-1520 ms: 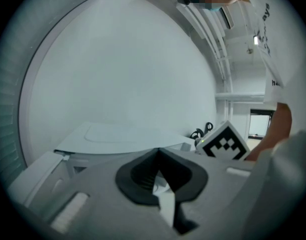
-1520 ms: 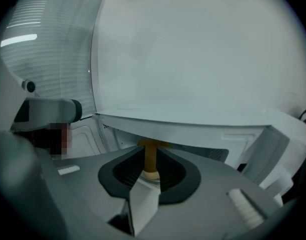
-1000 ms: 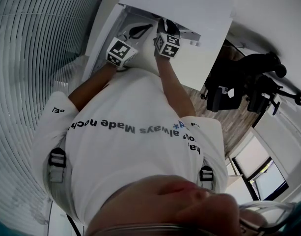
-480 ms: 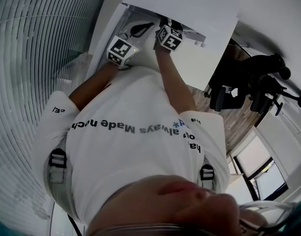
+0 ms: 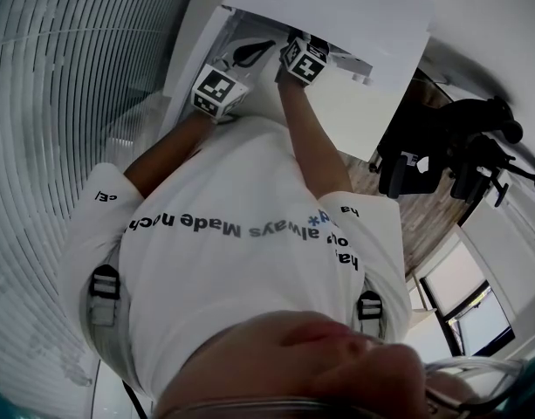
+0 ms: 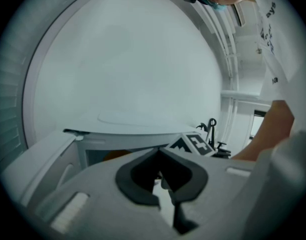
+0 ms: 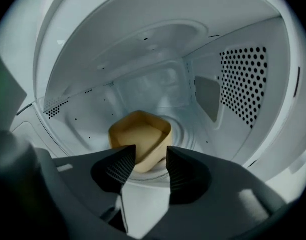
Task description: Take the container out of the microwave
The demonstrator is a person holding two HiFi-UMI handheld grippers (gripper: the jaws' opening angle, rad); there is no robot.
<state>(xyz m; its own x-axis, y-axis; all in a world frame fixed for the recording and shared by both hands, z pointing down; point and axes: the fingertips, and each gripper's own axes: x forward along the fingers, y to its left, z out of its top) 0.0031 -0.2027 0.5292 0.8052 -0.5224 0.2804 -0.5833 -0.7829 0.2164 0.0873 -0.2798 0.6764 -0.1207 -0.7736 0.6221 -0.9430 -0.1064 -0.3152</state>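
A tan square container [image 7: 140, 140] sits on the turntable [image 7: 185, 130] inside the open white microwave [image 5: 337, 11]. In the right gripper view my right gripper [image 7: 150, 156] is inside the cavity. Its jaws are opening, with the container's near corner just between the fingertips and the pads not pressing on it. In the head view its marker cube [image 5: 304, 60] shows at the microwave's mouth. My left gripper [image 6: 160, 176] hangs in front of the microwave, left of the right one, with its dark pads together and nothing in them. A tan patch [image 6: 115, 155] shows in the opening.
The cavity's right wall [image 7: 242, 84] is perforated, and its ceiling is close above. The microwave door [image 6: 40, 161] stands open at the left. A black chair and stand [image 5: 450, 155] are on the wood floor to the right. A ribbed wall [image 5: 58, 103] runs along the left.
My right gripper has gone deeper into the microwave, its cube shifting up in the head view. The left gripper has stayed put.
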